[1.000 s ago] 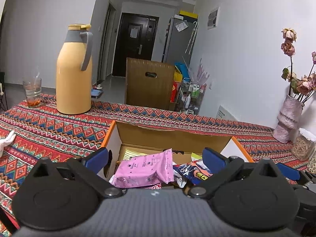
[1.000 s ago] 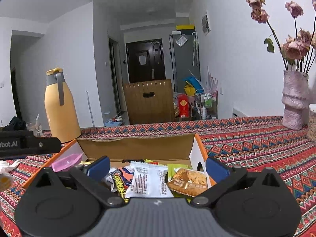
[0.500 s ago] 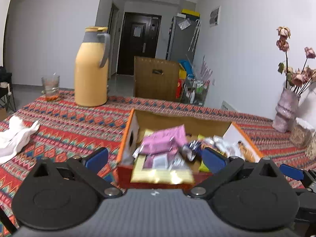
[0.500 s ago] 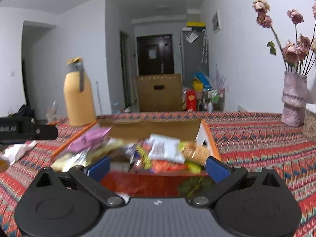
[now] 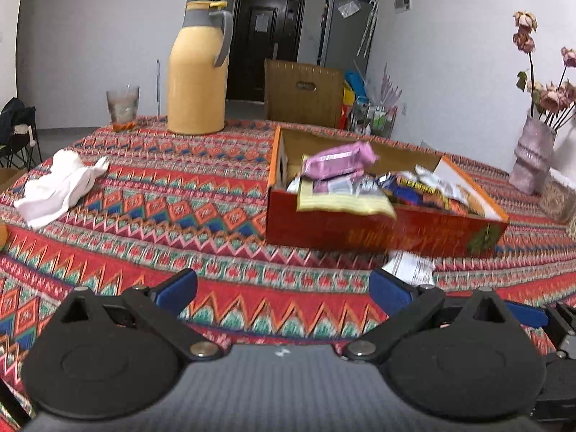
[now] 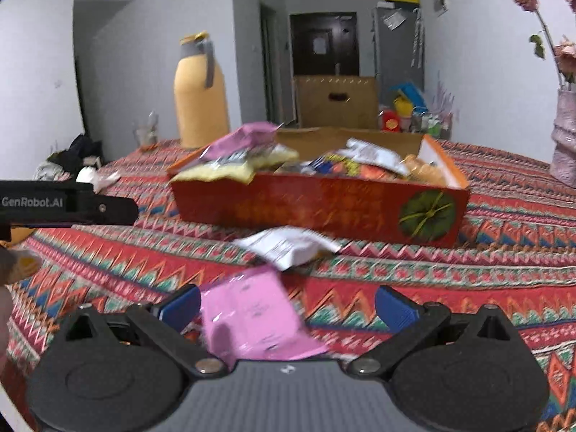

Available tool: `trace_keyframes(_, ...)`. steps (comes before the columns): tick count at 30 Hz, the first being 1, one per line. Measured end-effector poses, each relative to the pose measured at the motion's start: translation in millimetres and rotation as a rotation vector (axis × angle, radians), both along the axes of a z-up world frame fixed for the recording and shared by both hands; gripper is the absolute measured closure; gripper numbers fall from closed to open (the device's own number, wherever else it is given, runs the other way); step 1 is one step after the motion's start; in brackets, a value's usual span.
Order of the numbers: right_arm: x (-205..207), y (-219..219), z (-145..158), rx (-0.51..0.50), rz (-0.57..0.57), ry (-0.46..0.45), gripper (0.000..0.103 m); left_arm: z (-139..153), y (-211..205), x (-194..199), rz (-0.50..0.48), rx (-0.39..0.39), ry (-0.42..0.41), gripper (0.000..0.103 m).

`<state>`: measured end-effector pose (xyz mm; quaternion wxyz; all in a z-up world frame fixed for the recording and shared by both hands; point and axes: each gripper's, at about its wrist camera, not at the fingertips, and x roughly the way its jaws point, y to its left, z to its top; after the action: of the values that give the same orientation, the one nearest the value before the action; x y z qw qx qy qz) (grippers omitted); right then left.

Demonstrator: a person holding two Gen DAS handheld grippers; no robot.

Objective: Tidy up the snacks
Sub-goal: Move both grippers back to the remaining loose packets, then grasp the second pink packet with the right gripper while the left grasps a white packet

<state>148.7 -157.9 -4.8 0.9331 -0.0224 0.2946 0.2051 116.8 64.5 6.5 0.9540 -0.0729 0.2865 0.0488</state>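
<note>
left tongs (image 5: 282,288) spread, right tongs (image 6: 288,304) spread, both level

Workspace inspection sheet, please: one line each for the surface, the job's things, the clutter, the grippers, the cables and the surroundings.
Surface: patterned tablecloth.
Job's things: red snack box, heaped full; white packet and pink packet lie outside, before it.
Clutter: yellow thermos, glass, white cloth, vase.
Grippers: left gripper open, empty; right gripper open over the pink packet.
Cables: nothing seen.
Surroundings: dark door, cardboard box.
</note>
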Motion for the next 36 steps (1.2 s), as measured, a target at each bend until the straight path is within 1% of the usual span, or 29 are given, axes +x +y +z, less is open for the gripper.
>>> trace_keyframes(2, 0, 8, -4, -0.018, 0.017, 0.009, 0.0, -4, 2, -6, 0.0, -0.001, 0.011, 0.0)
trace_keyframes(4, 1, 16, -8, -0.043, 0.028, 0.018, 0.002, -8, 3, -10, 0.0, -0.005, 0.016, 0.0)
trace_keyframes(5, 3, 20, -10, -0.054, 0.033, 0.025, 0.007, -9, 5, -12, 0.0, -0.008, 0.019, 0.0)
trace_keyframes(6, 5, 23, -11, -0.062, 0.036, 0.031, 0.014, -10, 6, -14, 0.001, -0.011, 0.022, 0.0)
trace_keyframes(7, 6, 25, -12, -0.067, 0.04, 0.037, 0.018, -12, 7, -15, 0.001, -0.013, 0.023, 0.0)
trace_keyframes(8, 6, 26, -14, -0.072, 0.047, 0.043, 0.025, -13, 8, -16, 0.0, -0.016, 0.024, 0.0)
trace_keyframes(9, 7, 27, -14, -0.08, 0.051, 0.049, 0.034, -13, 9, -17, 0.0, -0.02, 0.026, 0.0)
trace_keyframes(12, 5, 28, -15, -0.097, 0.061, 0.045, 0.04, -15, 11, -18, 0.0, -0.028, 0.028, 0.0)
trace_keyframes(16, 0, 28, -14, -0.098, 0.066, 0.031, 0.041, -15, 12, -17, -0.004, -0.036, 0.026, 0.0)
trace_keyframes(25, -16, 5, 2, -0.026, 0.064, -0.029, 0.042, -11, 5, -8, -0.013, -0.035, 0.027, 0.0)
trace_keyframes(30, -16, -24, 10, -0.005, -0.002, -0.063, 0.042, -8, -9, 7, -0.038, -0.023, 0.037, 0.0)
trace_keyframes(36, -1, -69, 13, 0.021, -0.117, -0.089, 0.042, -5, -39, 29, -0.083, 0.002, 0.056, 0.0)
